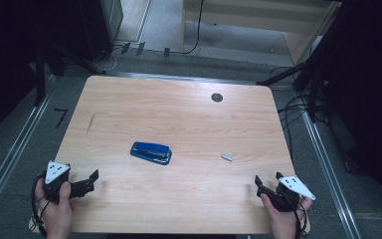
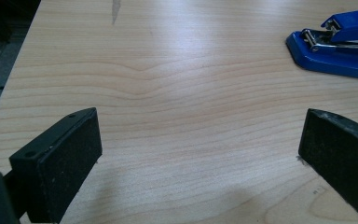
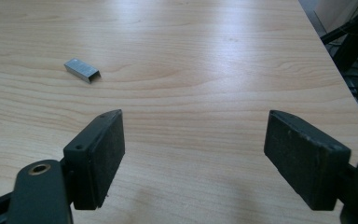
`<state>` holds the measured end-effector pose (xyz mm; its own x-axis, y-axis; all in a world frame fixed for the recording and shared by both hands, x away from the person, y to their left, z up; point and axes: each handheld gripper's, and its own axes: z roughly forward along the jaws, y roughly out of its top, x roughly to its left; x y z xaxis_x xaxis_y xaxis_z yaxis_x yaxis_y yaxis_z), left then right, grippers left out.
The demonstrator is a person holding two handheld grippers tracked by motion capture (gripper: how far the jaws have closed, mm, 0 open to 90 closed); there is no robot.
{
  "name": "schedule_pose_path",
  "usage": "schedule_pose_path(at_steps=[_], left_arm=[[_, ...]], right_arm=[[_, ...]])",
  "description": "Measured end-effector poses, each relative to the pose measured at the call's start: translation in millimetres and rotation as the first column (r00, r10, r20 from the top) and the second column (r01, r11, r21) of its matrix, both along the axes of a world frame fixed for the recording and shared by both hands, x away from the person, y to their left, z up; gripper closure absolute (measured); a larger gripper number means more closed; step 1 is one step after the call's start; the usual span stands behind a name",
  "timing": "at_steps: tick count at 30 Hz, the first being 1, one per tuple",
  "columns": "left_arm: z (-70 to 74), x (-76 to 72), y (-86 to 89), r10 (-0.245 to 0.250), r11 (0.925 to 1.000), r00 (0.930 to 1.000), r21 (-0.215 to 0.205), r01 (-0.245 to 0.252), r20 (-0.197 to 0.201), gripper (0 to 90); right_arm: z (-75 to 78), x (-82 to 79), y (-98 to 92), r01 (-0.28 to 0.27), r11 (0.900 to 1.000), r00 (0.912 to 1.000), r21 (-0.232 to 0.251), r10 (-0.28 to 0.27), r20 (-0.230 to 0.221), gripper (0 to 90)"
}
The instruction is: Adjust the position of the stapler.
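A blue stapler point(image 1: 151, 152) lies flat near the middle of the wooden table point(image 1: 179, 114); its front end with the metal magazine shows at the upper right of the left gripper view point(image 2: 335, 44). A small silver strip of staples point(image 1: 227, 157) rests to its right, also seen in the right gripper view point(image 3: 82, 70). My left gripper point(image 1: 90, 180) sits at the table's front left corner, open with nothing between its jaws point(image 2: 198, 154). My right gripper point(image 1: 267, 180) sits at the front right, open and empty point(image 3: 193, 154), with the staples ahead to its left.
A dark round grommet point(image 1: 217, 97) is set into the table near the far edge. A dark scratch point(image 1: 90, 123) marks the left part of the top. Cables and stand legs point(image 1: 298, 104) run along the floor past the table's right edge.
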<state>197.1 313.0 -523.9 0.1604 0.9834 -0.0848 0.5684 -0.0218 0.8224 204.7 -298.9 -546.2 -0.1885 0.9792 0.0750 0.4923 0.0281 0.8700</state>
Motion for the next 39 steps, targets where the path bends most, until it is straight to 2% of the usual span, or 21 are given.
schedule_pose_path(at_steps=[8,11,12,13,14,16,17,18,20,22,23,24,26,27,28,29,30,32,33,36,39], left_arm=[[0.2,-0.8,-3.3,0.0,1.0,1.0,0.001,0.0,0.006,0.0],[0.1,0.9,-8.8,-0.016,0.9999,0.9998,0.006,0.016,0.009,0.0],[0.1,0.9,-8.8,-0.016,0.9999,0.9998,0.006,0.016,0.009,0.0],[0.0,1.9,-10.8,-0.015,0.9999,0.9998,0.006,0.015,0.009,0.0],[0.0,1.9,-10.8,-0.015,0.9999,0.9998,0.006,0.015,0.009,0.0],[0.0,2.5,-11.8,-0.016,0.9998,0.9998,0.008,0.016,0.01,0.0],[0.0,2.8,-12.1,-0.018,0.9998,0.9998,0.012,0.018,0.01,0.0],[0.0,2.8,-12.1,-0.018,0.9998,0.9998,0.012,0.018,0.01,0.0],[0.1,2.9,-12.7,-0.021,0.9997,0.9998,0.016,0.02,0.009,0.0],[0.0,3.3,-13.3,-0.022,0.9997,0.9997,0.014,0.022,0.009,0.0],[-0.1,4.7,-14.5,-0.023,0.9996,0.9996,0.018,0.023,0.013,0.0],[-0.1,4.7,-14.5,-0.023,0.9996,0.9996,0.018,0.023,0.013,0.0],[-0.1,6.3,-15.6,-0.027,0.9995,0.9995,0.018,0.027,0.013,0.0],[0.0,7.9,-16.4,-0.032,0.9992,0.9994,0.024,0.032,0.011,0.0],[0.0,7.9,-16.4,-0.032,0.9992,0.9994,0.024,0.032,0.011,0.0],[-0.2,9.4,-17.6,-0.035,0.9989,0.9993,0.031,0.034,0.011,0.0],[-0.2,9.4,-17.6,-0.035,0.9989,0.9993,0.031,0.034,0.011,0.0],[-0.3,10.5,-19.3,-0.044,0.9981,0.999,0.045,0.043,0.01,0.0],[-0.5,11.1,-20.0,-0.045,0.9979,0.999,0.046,0.045,0.008,0.0],[-0.5,11.2,-19.0,-0.04,0.9985,0.9992,0.038,0.04,0.007,0.4],[-0.5,12.4,-18.9,-0.026,0.9988,0.9997,0.042,0.026,-0.006,5.8]], right_arm=[[8.1,-2.3,3.0,-0.021,1.0,0.9994,0.003,0.021,0.028,21.6],[15.5,-1.6,13.2,-0.071,0.997,0.9964,0.001,0.071,0.047,23.6],[15.5,-1.6,13.2,-0.071,0.997,0.9964,0.001,0.071,0.047,23.6],[19.8,0.1,20.8,-0.104,0.995,0.9934,-0.003,0.104,0.048,24.2],[19.8,0.1,20.8,-0.104,0.995,0.9934,-0.003,0.104,0.048,24.2],[23.4,2.4,29.5,-0.143,0.99,0.9885,-0.002,0.143,0.048,25.0],[26.6,4.1,39.0,-0.182,0.983,0.982,-0.002,0.182,0.051,26.4],[26.6,4.1,39.0,-0.182,0.983,0.982,-0.002,0.182,0.051,26.4],[31.9,8.7,53.3,-0.235,0.972,0.9707,0.004,0.234,0.055,27.5],[33.6,10.5,58.2,-0.249,0.969,0.9671,0.008,0.248,0.057,27.9],[36.3,15.2,68.0,-0.278,0.961,0.959,0.011,0.277,0.06,27.9],[37.4,18.0,72.6,-0.292,0.956,0.9549,0.007,0.291,0.061,27.9],[38.5,21.0,77.3,-0.304,0.953,0.951,0.004,0.303,0.063,27.9],[40.9,26.0,86.6,-0.317,0.948,0.9465,-0.001,0.317,0.062,27.9],[40.9,26.0,86.6,-0.317,0.948,0.9465,-0.001,0.317,0.062,27.9],[42.7,30.2,94.9,-0.335,0.942,0.94,-0.014,0.335,0.063,28.1],[42.7,30.2,94.9,-0.335,0.942,0.94,-0.014,0.335,0.063,28.1],[43.8,33.4,102.8,-0.354,0.935,0.9331,-0.022,0.355,0.058,27.9],[43.4,35.9,110.0,-0.368,0.93,0.9282,-0.018,0.369,0.051,27.8],[43.0,40.2,118.6,-0.384,0.923,0.9224,-0.01,0.384,0.043,28.0],[45.6,44.3,127.2,-0.408,0.913,0.9123,0.001,0.408,0.034,30.9]])
